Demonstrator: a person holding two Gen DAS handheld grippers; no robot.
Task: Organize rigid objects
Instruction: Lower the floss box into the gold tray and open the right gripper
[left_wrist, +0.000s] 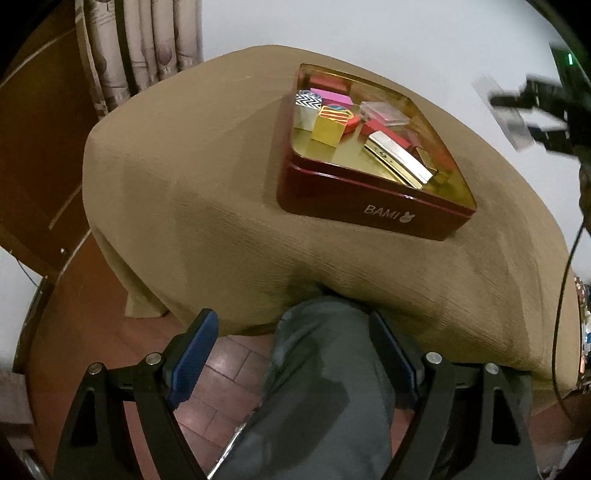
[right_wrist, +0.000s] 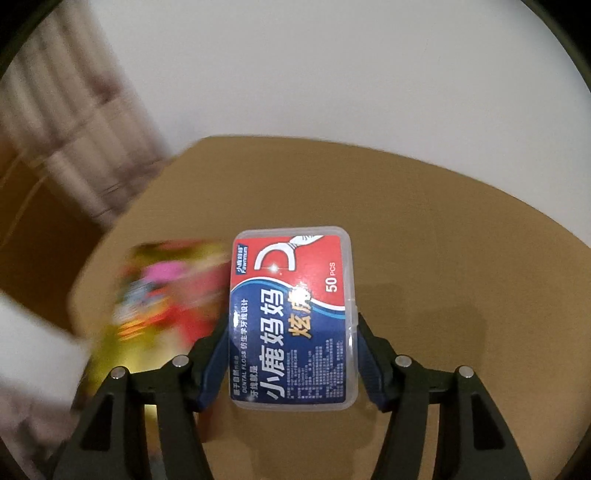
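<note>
One dental floss box (right_wrist: 293, 317) is clamped in the right tool (right_wrist: 291, 354), held above the desk (right_wrist: 443, 258). The left tool (left_wrist: 291, 354) is spread apart, gripping nothing. One red tin (left_wrist: 369, 206) sits at one o'clock in the left view, holding roughly ten small items.

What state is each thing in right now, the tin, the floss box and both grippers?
Red tin: lid off, holding small items.
Dental floss box: closed, lifted above the table.
Right gripper: shut on the floss box.
Left gripper: open, holding nothing.
</note>
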